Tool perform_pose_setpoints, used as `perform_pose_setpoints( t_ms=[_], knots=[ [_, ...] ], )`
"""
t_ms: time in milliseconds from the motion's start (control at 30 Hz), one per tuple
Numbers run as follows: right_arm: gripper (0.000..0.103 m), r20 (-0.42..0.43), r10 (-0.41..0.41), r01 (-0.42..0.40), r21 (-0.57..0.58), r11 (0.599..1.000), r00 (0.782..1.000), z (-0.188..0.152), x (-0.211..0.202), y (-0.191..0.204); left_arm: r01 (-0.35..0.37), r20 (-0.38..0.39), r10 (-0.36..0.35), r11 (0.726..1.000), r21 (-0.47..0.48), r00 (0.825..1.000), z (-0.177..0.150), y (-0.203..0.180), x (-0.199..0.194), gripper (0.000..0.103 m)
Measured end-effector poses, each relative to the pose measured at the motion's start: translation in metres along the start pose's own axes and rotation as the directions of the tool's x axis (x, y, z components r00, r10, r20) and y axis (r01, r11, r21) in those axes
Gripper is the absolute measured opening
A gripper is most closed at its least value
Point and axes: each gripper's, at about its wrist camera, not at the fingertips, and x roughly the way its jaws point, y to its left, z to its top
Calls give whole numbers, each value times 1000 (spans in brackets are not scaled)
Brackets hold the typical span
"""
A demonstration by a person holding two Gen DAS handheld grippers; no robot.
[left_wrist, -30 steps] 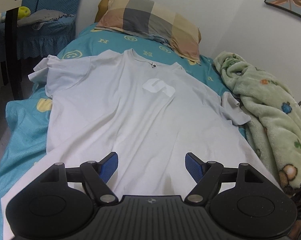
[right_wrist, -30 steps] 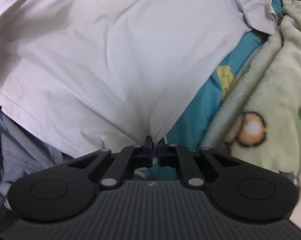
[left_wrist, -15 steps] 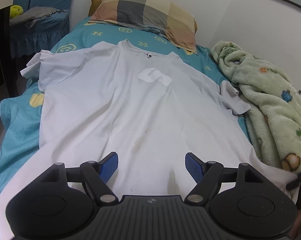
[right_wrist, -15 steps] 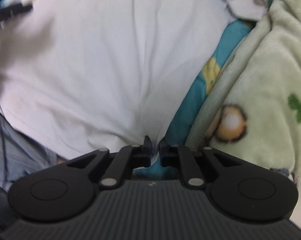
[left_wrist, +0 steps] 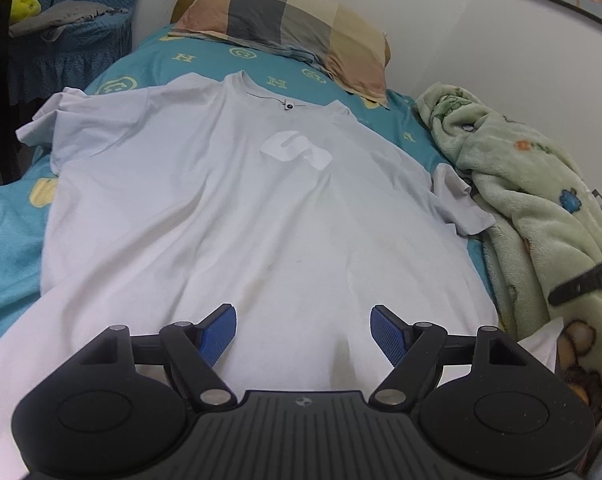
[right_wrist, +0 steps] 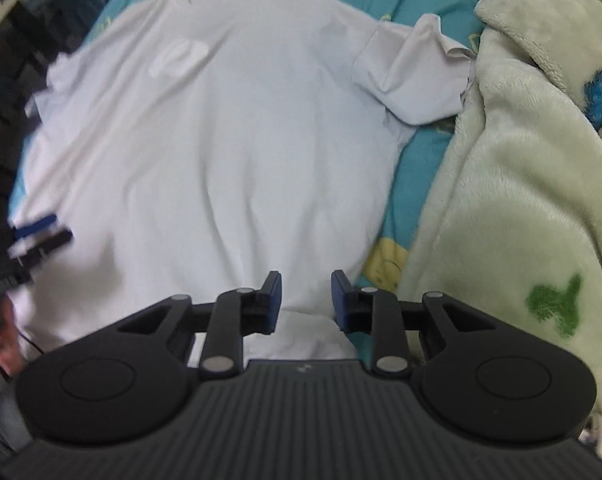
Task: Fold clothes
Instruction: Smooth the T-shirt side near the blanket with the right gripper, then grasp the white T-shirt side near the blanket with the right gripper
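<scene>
As laid flat, white T-shirt (left_wrist: 229, 200)

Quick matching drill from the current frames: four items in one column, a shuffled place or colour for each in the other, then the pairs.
Items:
1. T-shirt
2. Pillow
3. Fleece blanket
4. Left gripper

Descriptions:
A. Plaid, at the head of the bed
B. Pale green, bunched by the wall
C. White, spread flat on the teal sheet
D. Open, over the hem

Pairs: 1-C, 2-A, 3-B, 4-D
</scene>
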Motion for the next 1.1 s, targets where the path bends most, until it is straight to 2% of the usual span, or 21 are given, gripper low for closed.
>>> perform_pose_setpoints(
  t_ms=[100, 200, 233, 267, 300, 367, 433, 500, 633, 700, 733, 767, 833, 900, 967, 1100],
  knots=[
    [26, -31, 4, -6, -42, 999, 999, -14, -2, -1, 16, -8, -16, 1000, 1, 1000, 1, -2, 7, 76],
    [29, -65, 10, -18, -131, 991, 998, -25, -4, 1, 25, -21, -25, 1000, 13, 999, -2, -4, 9, 76],
    [32, -85, 17, -31, -171, 985, 996, -28, -3, 4, 28, -20, -27, 1000, 12, 999, -2, -4, 8, 76],
    [41, -105, 22, -44, -214, 976, 994, -32, -1, 6, 30, -19, -30, 999, 11, 999, -3, -4, 7, 76],
    [47, -118, 18, -49, -269, 962, 993, -35, 1, 10, 31, -16, -30, 1000, 7, 999, -2, -4, 5, 76],
    [70, -122, -21, -28, -387, 922, 992, -42, 8, 20, 32, -9, -32, 999, -2, 999, -2, -2, 2, 76],
    [73, -104, -79, 16, -502, 865, 991, -49, 18, 30, 33, -3, -33, 999, -11, 999, -1, -1, -1, 76],
    [73, -140, -125, 25, -561, 827, 982, -52, 40, 35, 34, 4, -34, 999, -20, 999, 0, 0, -4, 76],
    [73, -226, -147, -21, -608, 794, 963, -59, 81, 42, 43, 8, -43, 999, -12, 999, -1, 0, -6, 76],
    [72, -255, -164, -29, -615, 788, 953, -63, 95, 48, 48, 8, -48, 999, -7, 999, -1, 0, -5, 76],
    [63, -266, -178, -25, -617, 787, 948, -65, 99, 51, 51, 9, -51, 999, -6, 999, -1, 0, -4, 76],
    [40, -286, -171, -40, -606, 794, 943, -65, 95, 54, 52, 9, -52, 999, -9, 999, 0, 1, -3, 76],
    [14, -328, -156, -70, -585, 808, 932, -66, 85, 59, 55, 12, -55, 998, -15, 998, 2, 2, -3, 76],
    [10, -371, -140, -102, -563, 820, 918, -66, 75, 63, 57, 18, -57, 998, -21, 998, 3, 4, -5, 76],
    [8, -434, -132, -148, -552, 821, 891, -73, 61, 66, 56, 22, -55, 998, -24, 998, 2, 6, -9, 76],
    [7, -531, -154, -185, -530, 828, 833, -94, 39, 65, 39, 23, -39, 999, -13, 999, 1, 9, -15, 76]
  ],
)
